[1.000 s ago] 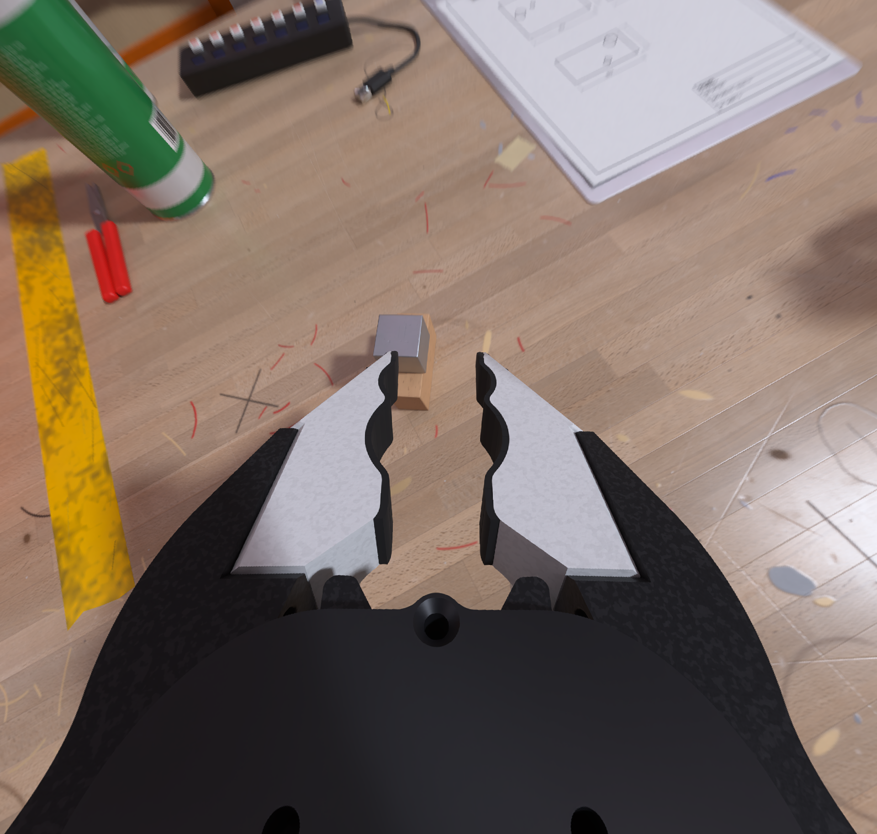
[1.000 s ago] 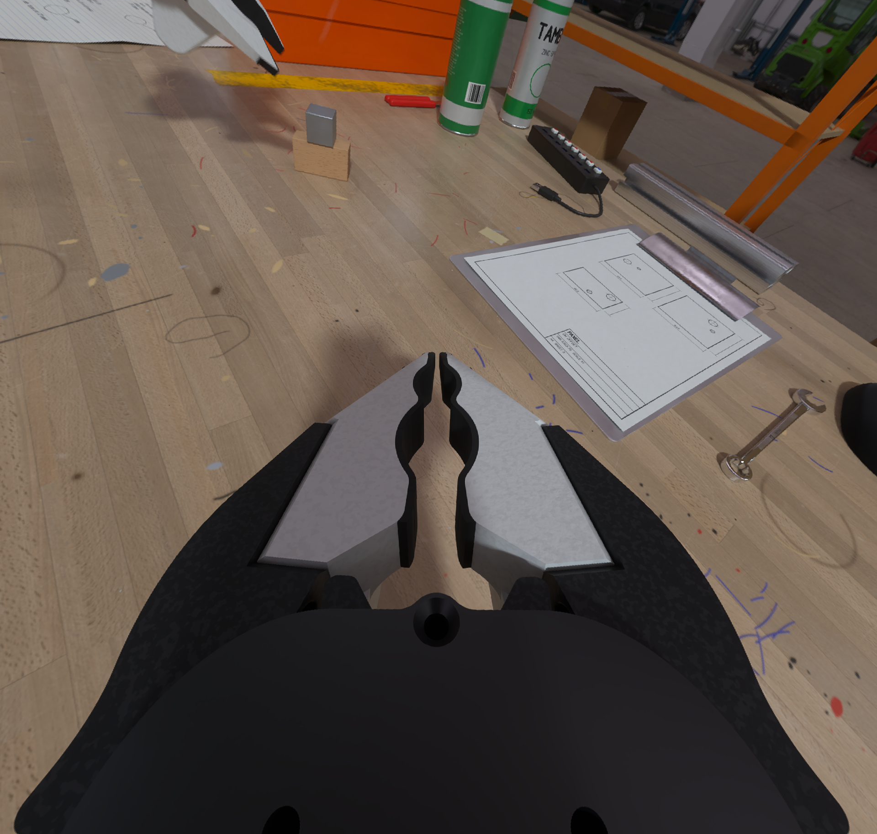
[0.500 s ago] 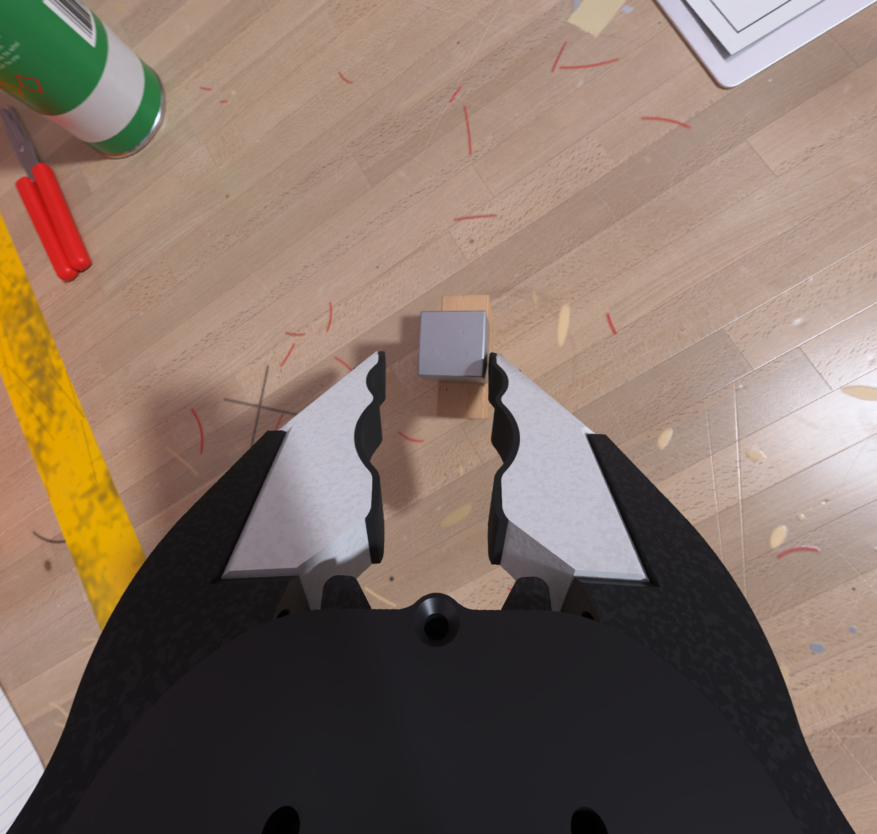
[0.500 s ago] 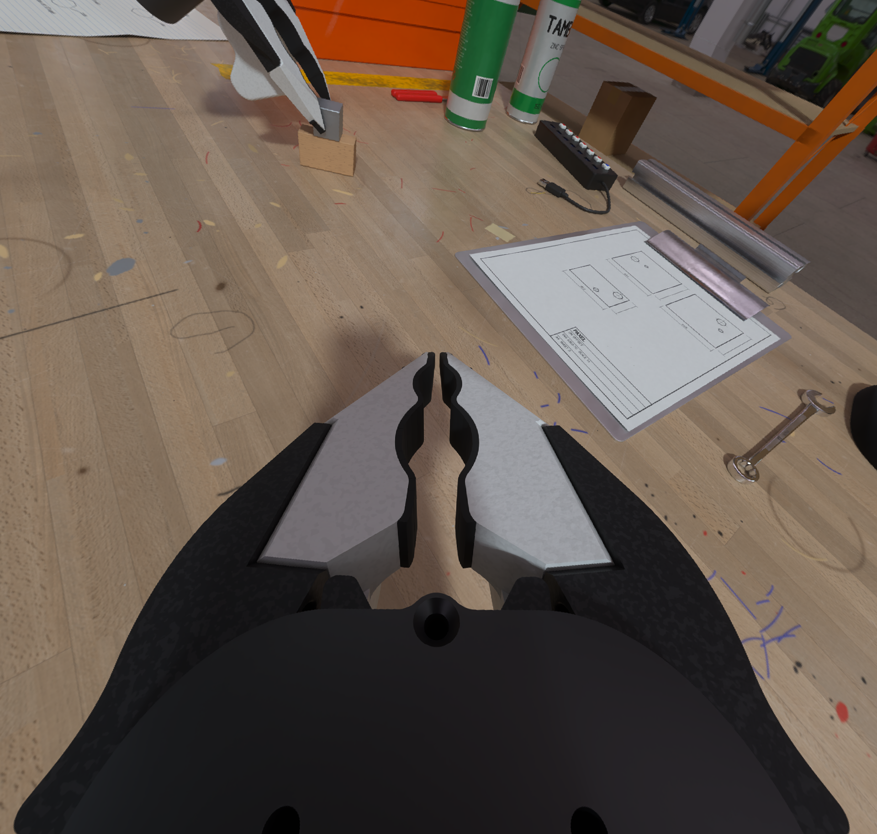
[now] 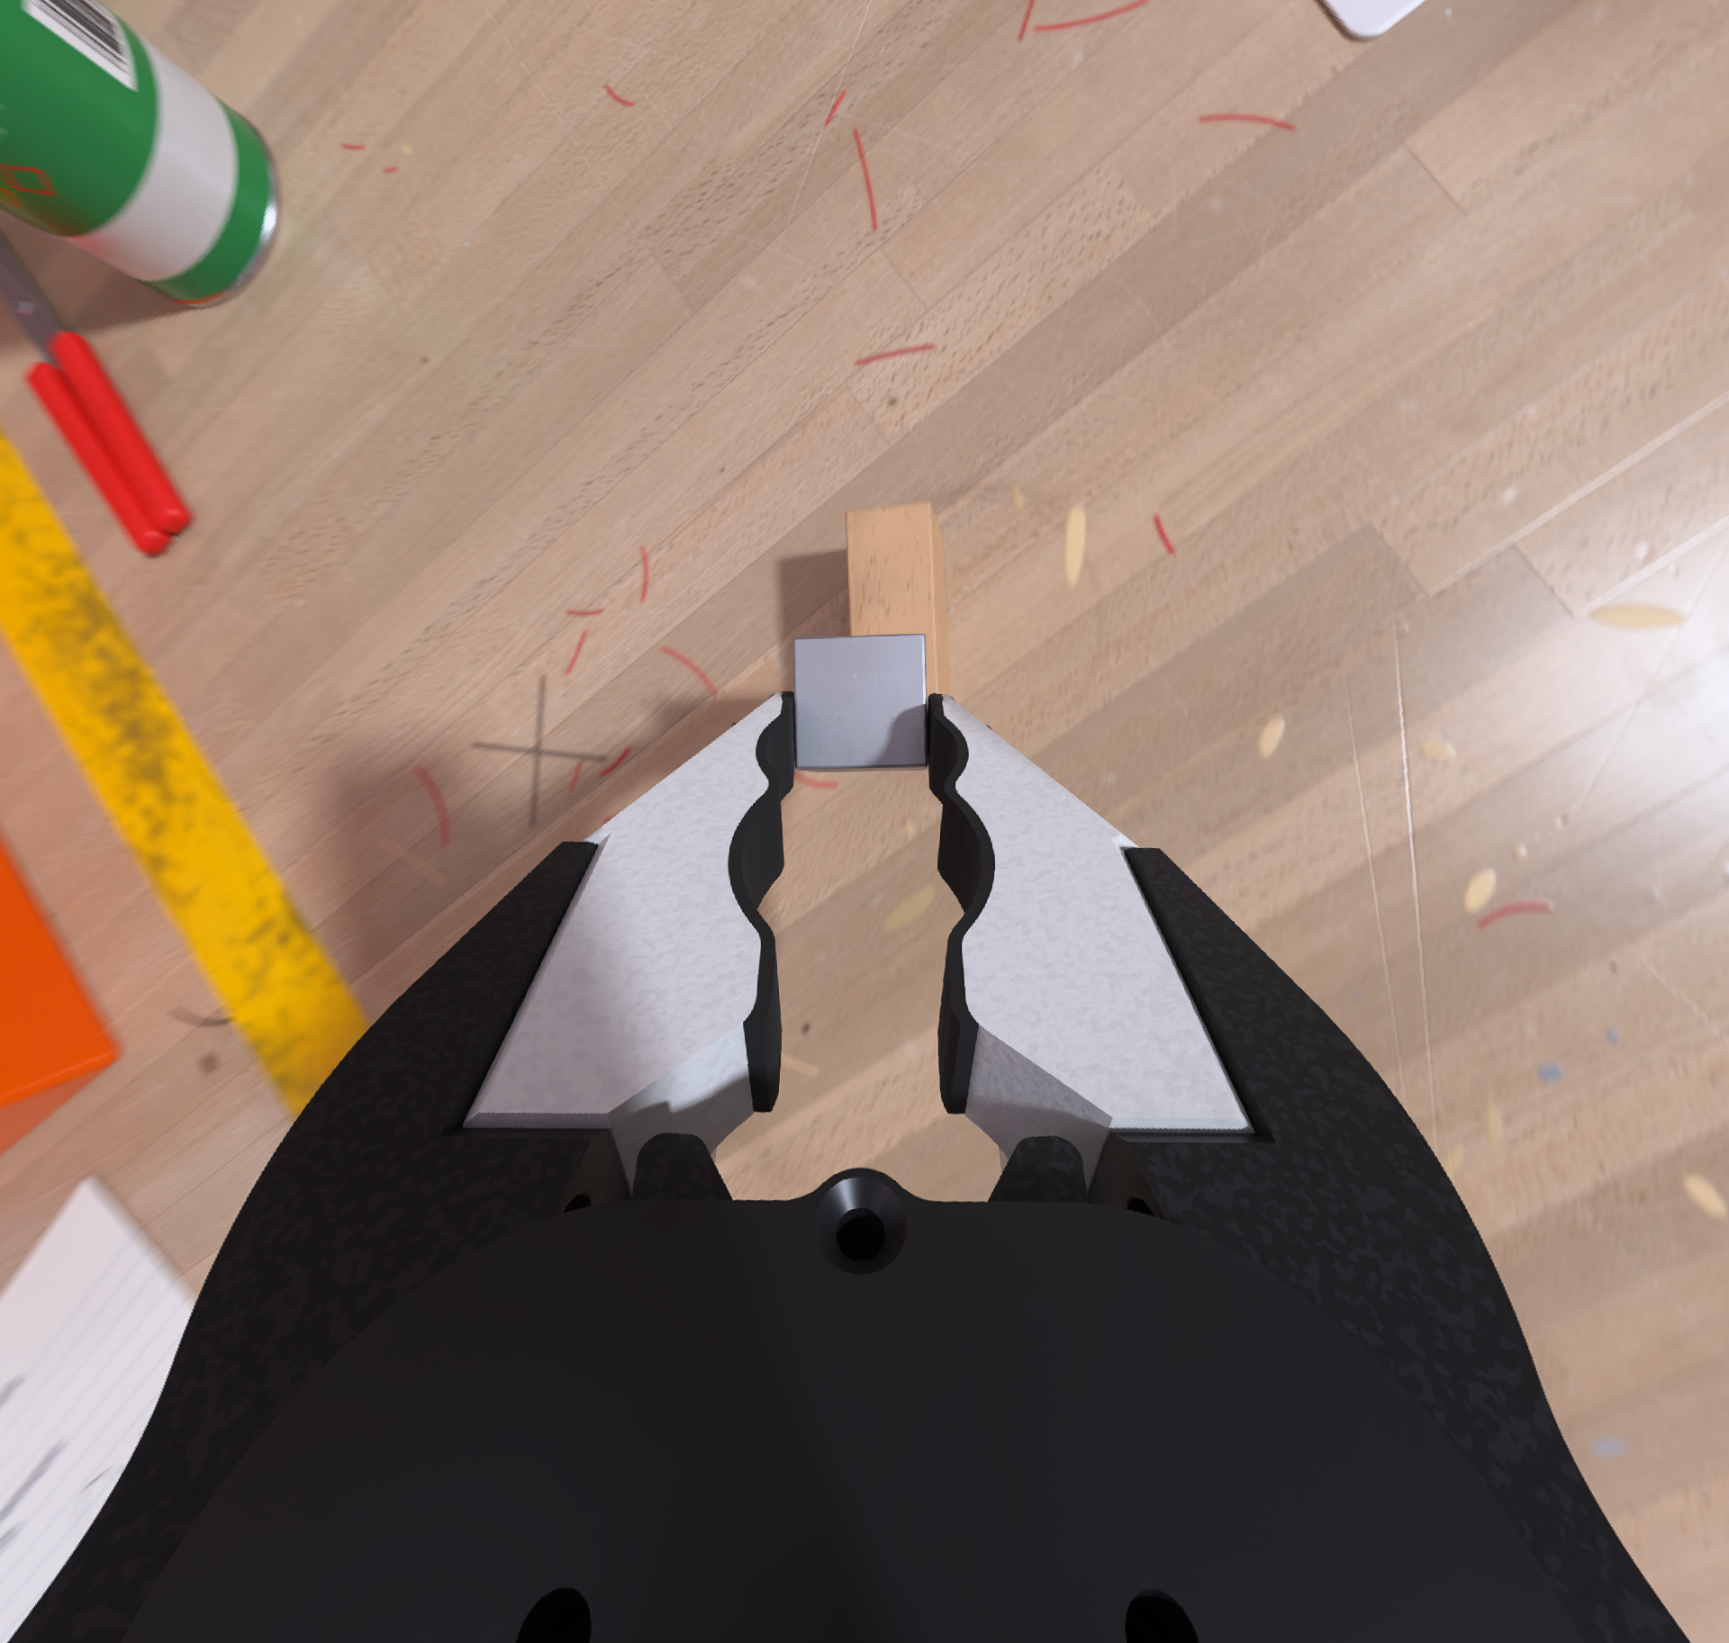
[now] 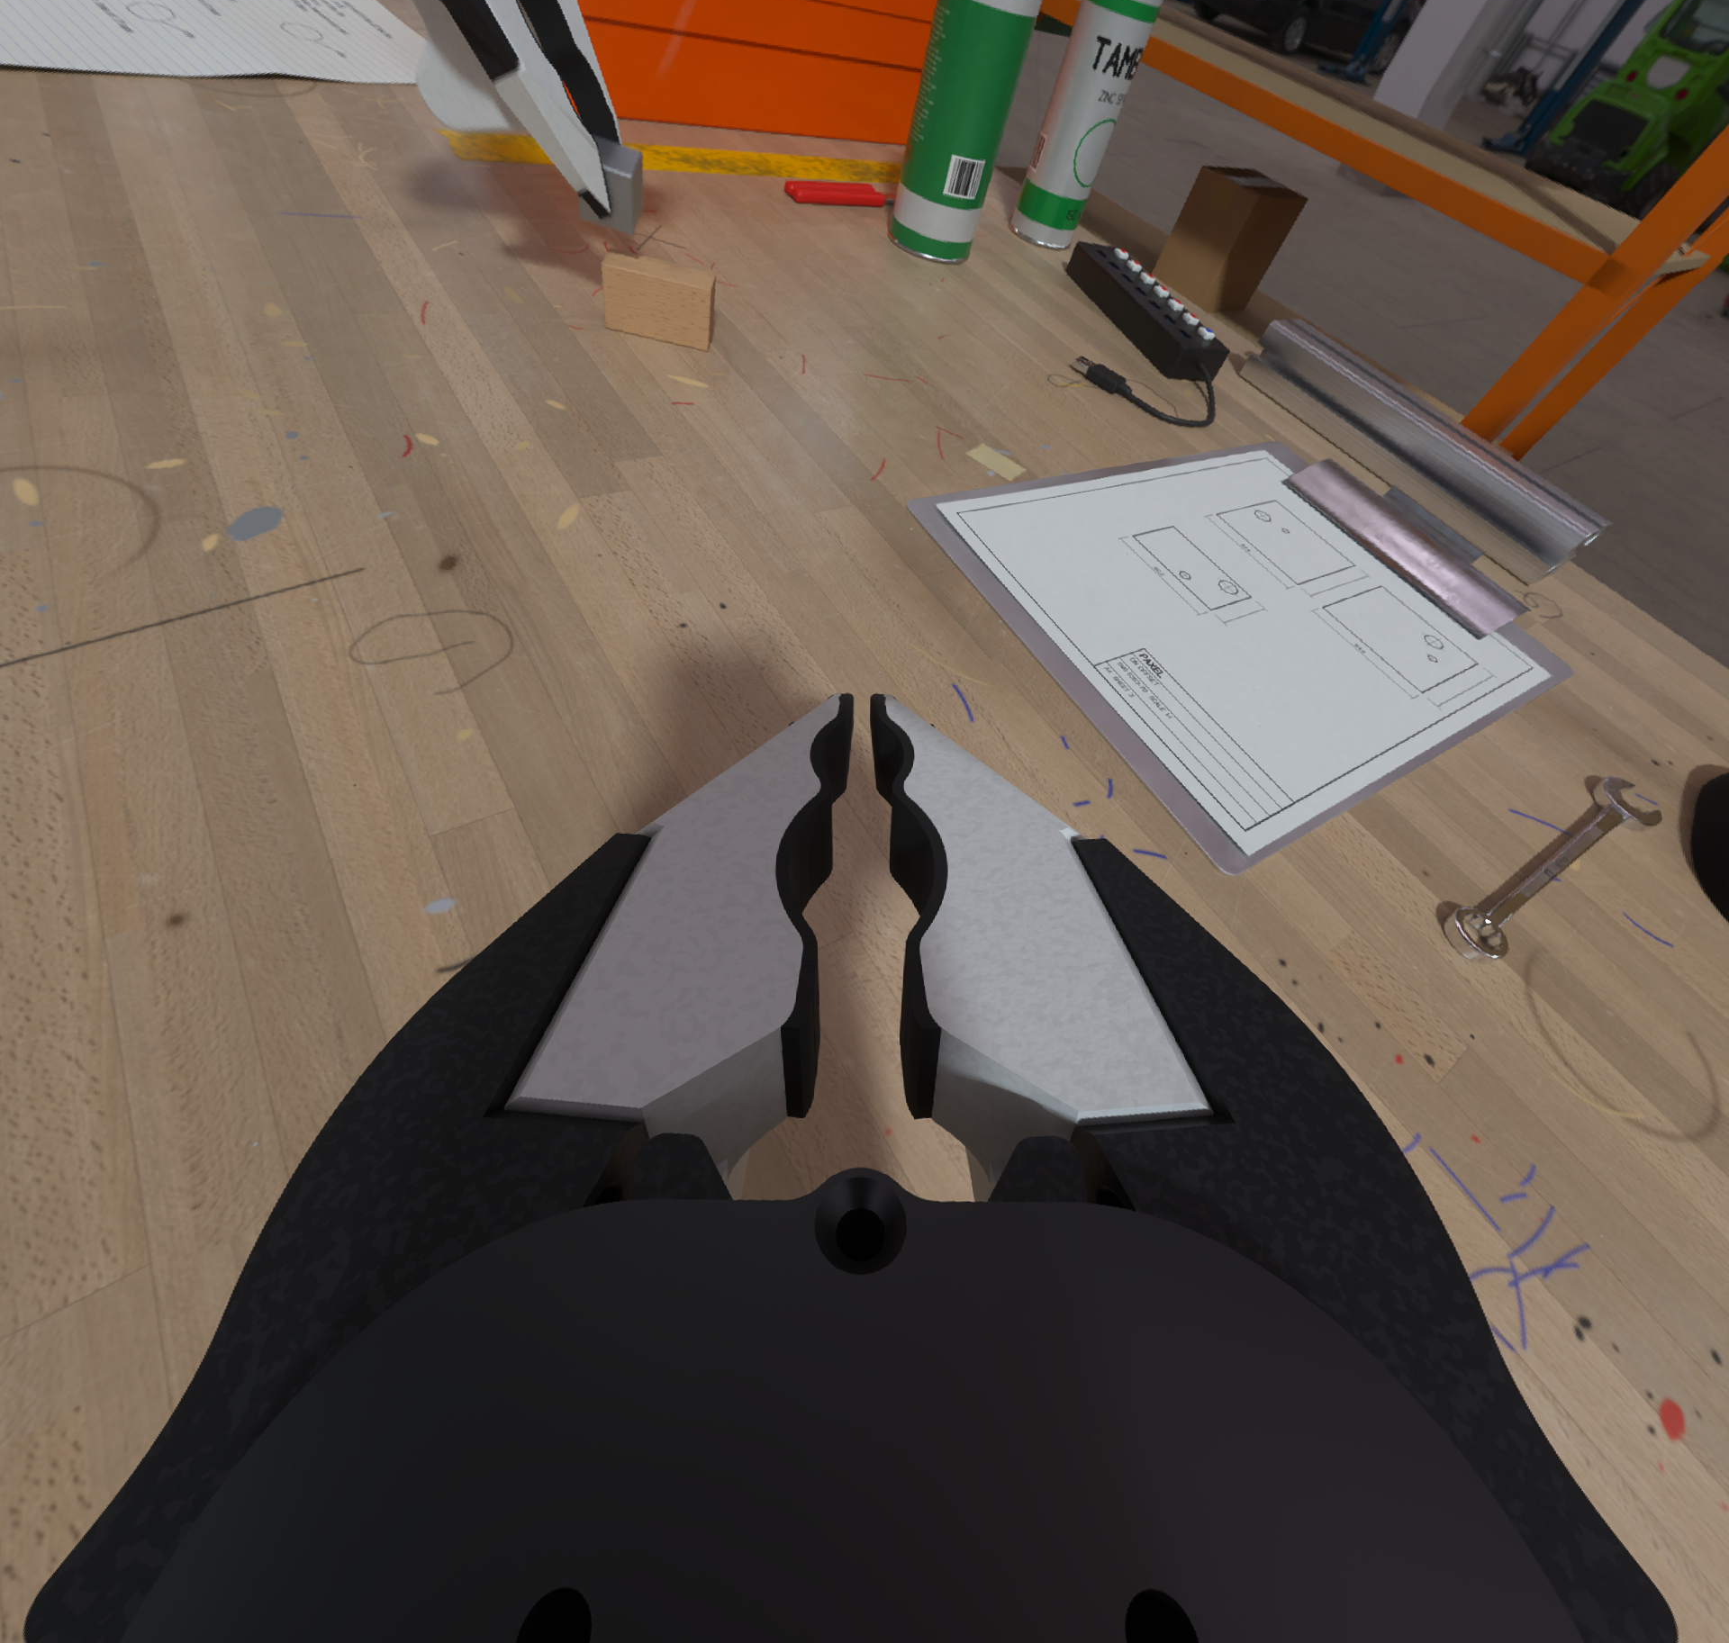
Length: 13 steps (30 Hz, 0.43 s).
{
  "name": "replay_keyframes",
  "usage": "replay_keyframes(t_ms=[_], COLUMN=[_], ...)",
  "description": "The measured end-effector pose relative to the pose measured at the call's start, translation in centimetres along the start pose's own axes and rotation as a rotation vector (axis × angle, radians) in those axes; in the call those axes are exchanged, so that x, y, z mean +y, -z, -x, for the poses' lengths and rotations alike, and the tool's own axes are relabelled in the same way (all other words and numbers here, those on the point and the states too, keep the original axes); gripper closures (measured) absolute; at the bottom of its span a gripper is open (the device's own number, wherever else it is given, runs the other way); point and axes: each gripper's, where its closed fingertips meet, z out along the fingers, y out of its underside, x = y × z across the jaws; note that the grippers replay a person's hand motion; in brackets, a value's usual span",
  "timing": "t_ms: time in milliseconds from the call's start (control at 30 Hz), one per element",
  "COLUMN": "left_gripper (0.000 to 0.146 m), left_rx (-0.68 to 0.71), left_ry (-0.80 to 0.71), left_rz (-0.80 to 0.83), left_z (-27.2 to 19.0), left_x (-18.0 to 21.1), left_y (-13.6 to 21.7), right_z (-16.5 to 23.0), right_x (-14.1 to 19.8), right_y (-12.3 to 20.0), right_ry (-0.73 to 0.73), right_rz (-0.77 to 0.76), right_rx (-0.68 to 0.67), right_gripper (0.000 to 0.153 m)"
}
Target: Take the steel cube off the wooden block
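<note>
Left gripper (image 5: pixel 860 726) — jaws clamped on steel cube (image 5: pixel 860 700), held in the air clear of wooden block (image 6: pixel 659 300); lift judged done, set-down remaining. Right gripper (image 6: pixel 861 709) — jaws nearly closed, empty, idle above bench.

Scuffed wooden workbench (image 6: pixel 281 756), orange shelving frame (image 6: pixel 1590 289) behind, grey concrete floor (image 6: pixel 1385 223), daylit workshop hall.

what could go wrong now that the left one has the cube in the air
The left hand-held gripper holds the steel cube only at its fingertips, so it may slip and drop. In the right wrist view the cube hangs just above and beside the wooden block, so a low move could knock the block. The green spray can stands nearby.
</note>
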Motion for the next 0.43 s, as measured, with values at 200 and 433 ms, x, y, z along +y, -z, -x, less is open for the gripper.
replay_keyframes(t_ms=[200,433], left_gripper=[0.118,0.118], left_rx=[-0.051,0.011], left_ry=[-0.135,-0.379], left_rz=[0.061,0.111], left_z=[-0.7,-8.7], left_x=[0.1,-2.0], left_y=[7.0,12.4], right_z=[1.1,5.0], right_x=[-1.0,-2.6], right_y=[0.2,0.1], right_ry=[0.004,0.043], right_rz=[-0.063,-0.131], right_rx=[-0.049,-0.207], right_gripper=[0.134,0.119])
